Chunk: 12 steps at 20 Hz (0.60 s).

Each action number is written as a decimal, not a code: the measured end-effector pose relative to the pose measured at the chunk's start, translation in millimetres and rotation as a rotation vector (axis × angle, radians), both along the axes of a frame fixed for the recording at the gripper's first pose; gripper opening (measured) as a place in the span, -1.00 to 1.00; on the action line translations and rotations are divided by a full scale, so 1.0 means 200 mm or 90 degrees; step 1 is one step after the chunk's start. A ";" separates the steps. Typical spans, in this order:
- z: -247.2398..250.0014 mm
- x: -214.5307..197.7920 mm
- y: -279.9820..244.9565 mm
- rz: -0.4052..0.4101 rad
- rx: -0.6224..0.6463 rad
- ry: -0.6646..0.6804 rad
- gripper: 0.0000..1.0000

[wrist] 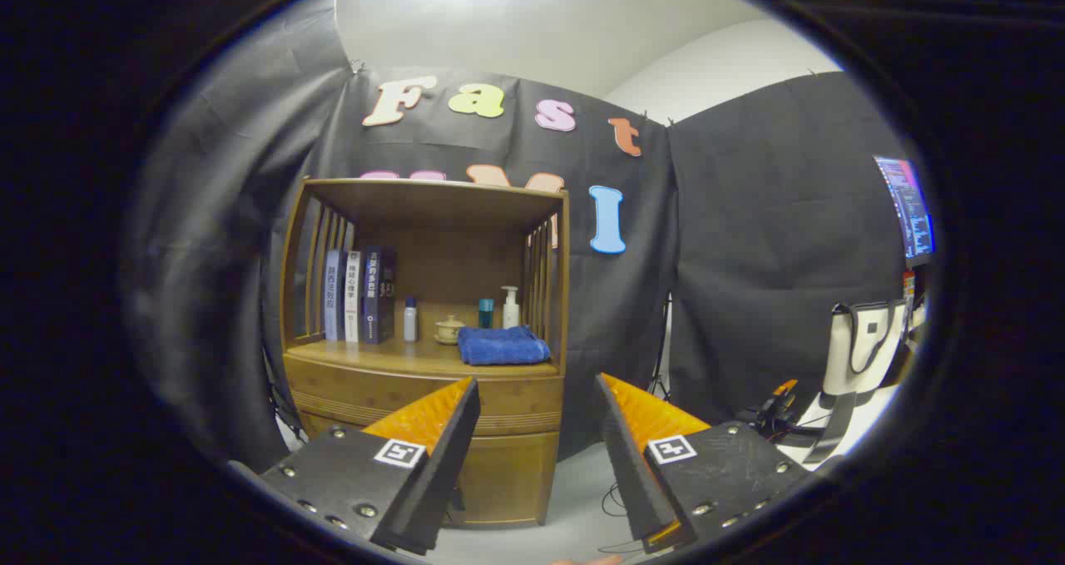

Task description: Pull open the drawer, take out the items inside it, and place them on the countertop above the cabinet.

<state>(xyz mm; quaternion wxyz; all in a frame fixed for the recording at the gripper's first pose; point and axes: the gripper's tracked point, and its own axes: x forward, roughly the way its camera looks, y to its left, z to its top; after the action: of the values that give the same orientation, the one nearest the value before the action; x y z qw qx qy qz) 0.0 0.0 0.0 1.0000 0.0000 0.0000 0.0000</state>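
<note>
Drawer point(349, 386) sits closed in the cabinet point(516, 465), well beyond the empty, spread-open tool point(537, 398).

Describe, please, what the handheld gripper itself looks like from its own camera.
The gripper has two wedge-shaped fingers, open with a wide gap. Their outer faces are ribbed. Each sits on a flat plate with round screw heads and a small square black-and-white marker tag. No cable is visible on it.

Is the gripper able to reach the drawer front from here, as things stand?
Probably yes. The gripper has its jaws open and empty, the closed drawer lies beyond them under the countertop, and nothing stands between.
</note>
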 end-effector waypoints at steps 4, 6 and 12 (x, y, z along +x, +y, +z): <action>0.00 0.01 -0.02 -0.009 0.001 0.001 0.65; 0.00 0.01 -0.02 -0.012 0.001 0.002 0.65; -0.02 0.06 -0.02 -0.032 -0.002 0.012 0.65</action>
<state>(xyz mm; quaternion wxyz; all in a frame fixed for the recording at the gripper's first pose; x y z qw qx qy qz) 11.7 -4.6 -3.8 0.9996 -0.0016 0.0091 -0.0254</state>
